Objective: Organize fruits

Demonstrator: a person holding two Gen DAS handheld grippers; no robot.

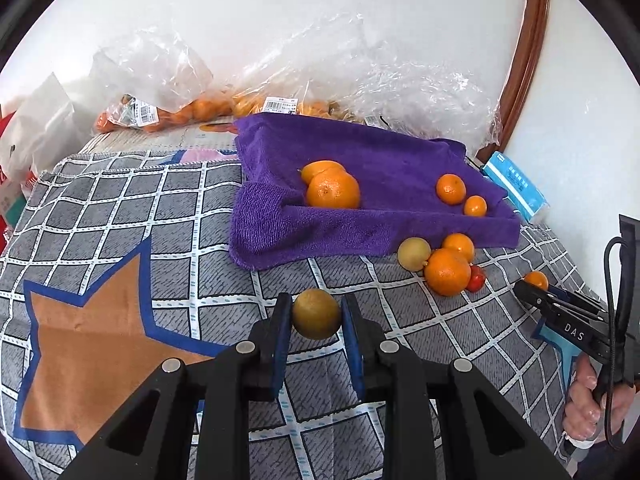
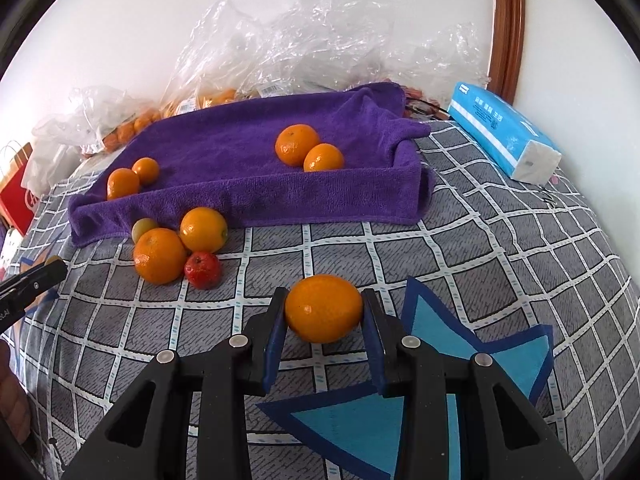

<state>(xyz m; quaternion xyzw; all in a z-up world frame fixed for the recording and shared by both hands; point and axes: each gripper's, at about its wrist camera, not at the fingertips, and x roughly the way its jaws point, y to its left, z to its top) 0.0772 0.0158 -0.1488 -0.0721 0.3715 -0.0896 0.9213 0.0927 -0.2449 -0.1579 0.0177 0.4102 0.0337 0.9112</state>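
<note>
My left gripper [image 1: 316, 312] is shut on a small yellow-green fruit [image 1: 316, 314], held above the checked cloth. My right gripper [image 2: 323, 306] is shut on an orange [image 2: 323, 308]; that gripper [image 1: 532, 286] shows at the right edge of the left wrist view. A purple towel [image 2: 248, 192] folded like a tray holds two oranges [image 2: 297, 144] at its right and two smaller ones [image 2: 123, 183] at its left. In front of the towel lies a loose cluster: two oranges [image 2: 159, 255], a yellow-green fruit [image 2: 144, 229] and a small red fruit [image 2: 203, 270].
Clear plastic bags of oranges [image 1: 192, 110] are piled against the white wall behind the towel. A blue tissue pack [image 2: 504, 136] lies at the right. A red paper bag [image 2: 18, 196] stands at the far left. A hand [image 1: 588, 404] holds the right gripper's handle.
</note>
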